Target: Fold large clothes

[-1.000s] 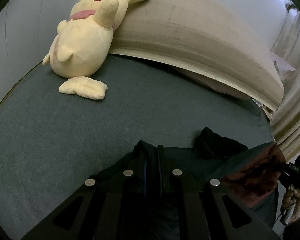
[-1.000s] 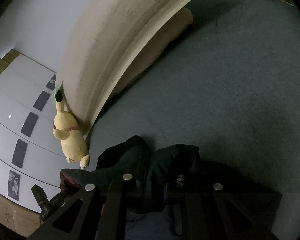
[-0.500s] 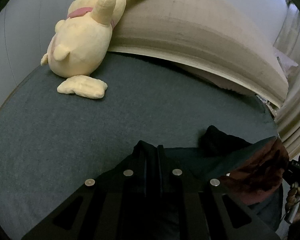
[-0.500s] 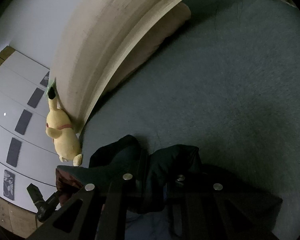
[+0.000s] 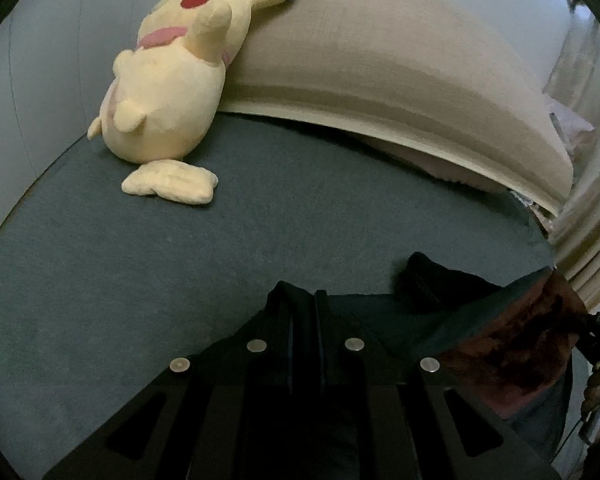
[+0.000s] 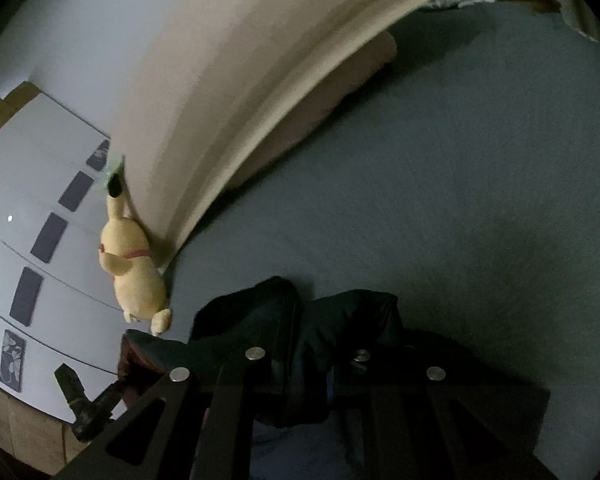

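While both grippers pinch the same dark garment (image 5: 384, 320), its top edge runs left-right between them, stretched over the near part of the bed (image 5: 180, 264). Left gripper (image 5: 303, 316) has its jaws narrow, clamped on a fold of cloth right at the tips; right gripper (image 6: 312, 320) likewise looks closed on a bunched dark wad, w/ fabric spilling over one finger. Garment lies directly ahead of and under each gripper, so neither arm is nearer; next move prob. turns on carrying that held edge toward the far side, where bare bed sheet is open up to the headboard (image 5: 380, 60). Plush toy (image 5: 168, 92) sits far left, well apart from the cloth.

Hard to make out: the garment's lower part is cut off below both views, so type & length can't be told. A reddish-brown lining patch (image 5: 512, 344) shows at right; cloth is dark and low-contrast, folds unclear.
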A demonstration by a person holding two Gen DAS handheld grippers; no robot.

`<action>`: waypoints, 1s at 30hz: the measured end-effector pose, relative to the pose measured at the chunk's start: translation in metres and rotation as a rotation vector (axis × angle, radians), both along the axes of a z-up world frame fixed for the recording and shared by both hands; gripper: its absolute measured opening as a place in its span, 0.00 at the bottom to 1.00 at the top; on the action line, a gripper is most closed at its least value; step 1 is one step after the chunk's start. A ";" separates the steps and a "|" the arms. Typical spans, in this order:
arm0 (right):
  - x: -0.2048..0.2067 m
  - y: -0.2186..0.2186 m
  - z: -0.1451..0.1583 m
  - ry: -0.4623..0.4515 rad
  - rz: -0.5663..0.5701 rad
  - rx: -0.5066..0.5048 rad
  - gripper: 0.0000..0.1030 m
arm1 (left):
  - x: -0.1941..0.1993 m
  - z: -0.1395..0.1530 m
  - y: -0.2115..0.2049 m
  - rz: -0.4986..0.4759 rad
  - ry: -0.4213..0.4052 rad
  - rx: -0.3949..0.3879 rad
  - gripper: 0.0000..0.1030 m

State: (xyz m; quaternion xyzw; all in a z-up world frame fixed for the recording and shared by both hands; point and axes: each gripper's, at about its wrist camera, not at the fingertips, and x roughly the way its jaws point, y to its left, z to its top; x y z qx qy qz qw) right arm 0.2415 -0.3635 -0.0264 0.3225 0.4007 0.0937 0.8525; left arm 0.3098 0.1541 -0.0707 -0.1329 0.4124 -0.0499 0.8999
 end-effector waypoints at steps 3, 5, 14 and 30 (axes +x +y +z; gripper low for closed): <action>-0.018 0.002 0.016 -0.047 0.002 -0.012 0.11 | -0.013 0.003 0.004 -0.003 -0.017 0.004 0.09; -0.026 0.002 0.029 -0.069 -0.006 -0.010 0.11 | -0.015 0.007 0.005 -0.003 -0.017 0.008 0.09; -0.012 0.004 0.059 -0.072 -0.026 -0.082 0.11 | 0.007 0.032 -0.006 -0.004 -0.032 0.030 0.09; 0.029 -0.003 0.002 0.047 -0.056 -0.104 0.11 | 0.038 -0.002 -0.026 -0.008 0.060 0.089 0.09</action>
